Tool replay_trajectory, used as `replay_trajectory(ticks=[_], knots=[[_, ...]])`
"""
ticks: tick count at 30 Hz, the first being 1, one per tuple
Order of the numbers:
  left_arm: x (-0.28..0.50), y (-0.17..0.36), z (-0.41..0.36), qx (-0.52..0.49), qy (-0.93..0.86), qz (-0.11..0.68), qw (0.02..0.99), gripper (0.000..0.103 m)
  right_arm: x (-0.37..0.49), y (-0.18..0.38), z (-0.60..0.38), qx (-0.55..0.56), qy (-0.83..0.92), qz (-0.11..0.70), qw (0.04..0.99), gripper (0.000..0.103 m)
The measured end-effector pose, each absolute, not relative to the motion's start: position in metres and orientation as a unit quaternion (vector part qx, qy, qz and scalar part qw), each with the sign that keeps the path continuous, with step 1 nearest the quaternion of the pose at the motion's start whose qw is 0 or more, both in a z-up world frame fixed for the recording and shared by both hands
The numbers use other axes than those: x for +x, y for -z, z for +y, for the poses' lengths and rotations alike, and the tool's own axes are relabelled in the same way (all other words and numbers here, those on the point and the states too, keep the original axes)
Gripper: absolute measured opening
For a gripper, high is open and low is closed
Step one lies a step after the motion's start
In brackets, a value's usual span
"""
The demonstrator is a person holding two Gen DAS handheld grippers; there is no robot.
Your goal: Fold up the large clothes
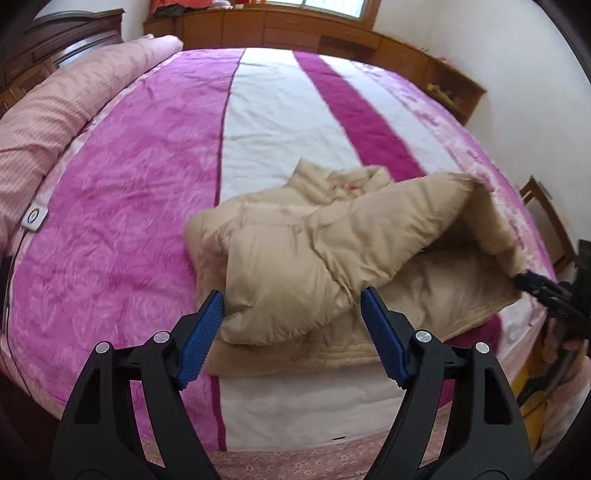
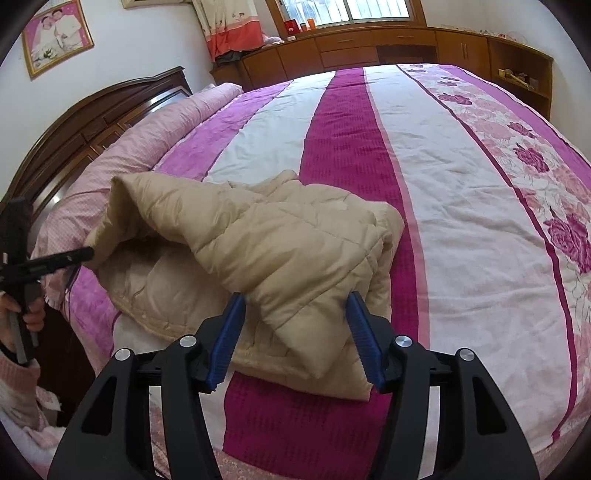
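**Inspection: beige jacket part-folded on bed, both grippers at its near edge**

1. Left gripper: jaws wide apart. A padded fold of the jacket lies in the gap. The left pad tip is just beside the cloth, and the right pad stands clear of it. Nothing is clamped.

2. Right gripper: jaws partly apart. A jacket fold fills the gap and both pad tips meet the cloth. Whether they press on it cannot be told. The free end of this fold rests on the bed, just short of the gripper.

3. Hands: in the right wrist view, a hand with a pink sleeve holds the left gripper's handle, to the left of the jacket. That gripper's tip is at the jacket's raised left edge.

4. Jacket: a quilted beige garment near the bed's near edge. It lies across the white and magenta stripes, with one panel doubled over the body and arching up between the two grippers. The collar is on the far side.

5. Beside the jacket: a small white pad with a cord lies well to the left. A rolled pink quilt lies further left.

6. Beyond the jacket: bare bedspread, then a dark headboard behind the quilt. Past that are a wooden cabinet and a window.
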State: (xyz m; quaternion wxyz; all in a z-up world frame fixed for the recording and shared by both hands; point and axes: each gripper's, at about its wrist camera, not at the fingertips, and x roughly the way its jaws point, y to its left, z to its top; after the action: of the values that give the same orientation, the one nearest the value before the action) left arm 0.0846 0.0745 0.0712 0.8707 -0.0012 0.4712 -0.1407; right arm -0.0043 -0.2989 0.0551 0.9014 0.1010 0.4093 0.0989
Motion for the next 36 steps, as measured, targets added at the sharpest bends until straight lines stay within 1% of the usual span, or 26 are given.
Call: replay_trajectory(ticks=[7,8,9,10,11,12,13,15,17,19,20,21,22,24,27,32,36], knots=[[0.077,-0.048,0.07,0.028,0.13,0.477,0.869,0.076,-0.007,-0.031,-0.294,0.096,-0.092,0.45,0.883,0.058],[0.076,-0.046,0.069,0.033,0.133,0.478,0.868,0.076,-0.006,-0.028,-0.293,0.099,-0.093,0.454,0.881,0.054],[0.076,-0.045,0.068,0.038,0.135,0.479,0.867,0.075,-0.005,-0.026,-0.293,0.1,-0.095,0.454,0.88,0.044],[0.076,-0.045,0.067,0.038,0.14,0.479,0.866,0.066,-0.005,-0.027,-0.291,0.1,-0.098,0.452,0.881,0.04],[0.077,-0.047,0.067,0.037,0.15,0.48,0.864,0.061,-0.004,-0.029,-0.29,0.099,-0.1,0.448,0.883,0.03],[0.078,-0.051,0.068,0.037,0.153,0.478,0.864,0.053,-0.004,-0.034,-0.29,0.098,-0.102,0.442,0.886,0.023],[0.079,-0.055,0.068,0.037,0.153,0.476,0.865,0.049,-0.003,-0.039,-0.291,0.1,-0.103,0.435,0.889,0.021],[0.084,-0.064,0.068,0.039,0.156,0.468,0.869,0.048,0.002,-0.053,-0.293,0.103,-0.105,0.418,0.896,0.017],[0.092,-0.077,0.068,0.042,0.157,0.458,0.874,0.048,0.009,-0.066,-0.294,0.106,-0.106,0.406,0.902,0.015],[0.099,-0.089,0.065,0.05,0.16,0.449,0.878,0.051,0.022,-0.08,-0.294,0.105,-0.104,0.395,0.907,0.013],[0.101,-0.095,0.064,0.052,0.162,0.445,0.879,0.054,0.03,-0.085,-0.294,0.104,-0.099,0.39,0.91,0.013],[0.102,-0.101,0.063,0.056,0.166,0.439,0.881,0.062,0.039,-0.089,-0.294,0.103,-0.095,0.386,0.912,0.013],[0.102,-0.105,0.061,0.061,0.167,0.434,0.883,0.066,0.047,-0.092,-0.295,0.103,-0.091,0.385,0.913,0.013],[0.097,-0.112,0.059,0.08,0.165,0.422,0.888,0.068,0.064,-0.092,-0.296,0.109,-0.082,0.387,0.912,0.013],[0.091,-0.115,0.061,0.088,0.158,0.419,0.89,0.073,0.094,-0.085,-0.298,0.113,-0.064,0.395,0.91,0.013],[0.083,-0.113,0.078,0.08,0.137,0.42,0.893,0.074,0.127,-0.068,-0.297,0.118,-0.043,0.407,0.905,0.013],[0.093,-0.098,0.094,0.073,0.114,0.437,0.889,0.074,0.132,-0.067,-0.305,0.139,-0.034,0.407,0.902,0.013]])
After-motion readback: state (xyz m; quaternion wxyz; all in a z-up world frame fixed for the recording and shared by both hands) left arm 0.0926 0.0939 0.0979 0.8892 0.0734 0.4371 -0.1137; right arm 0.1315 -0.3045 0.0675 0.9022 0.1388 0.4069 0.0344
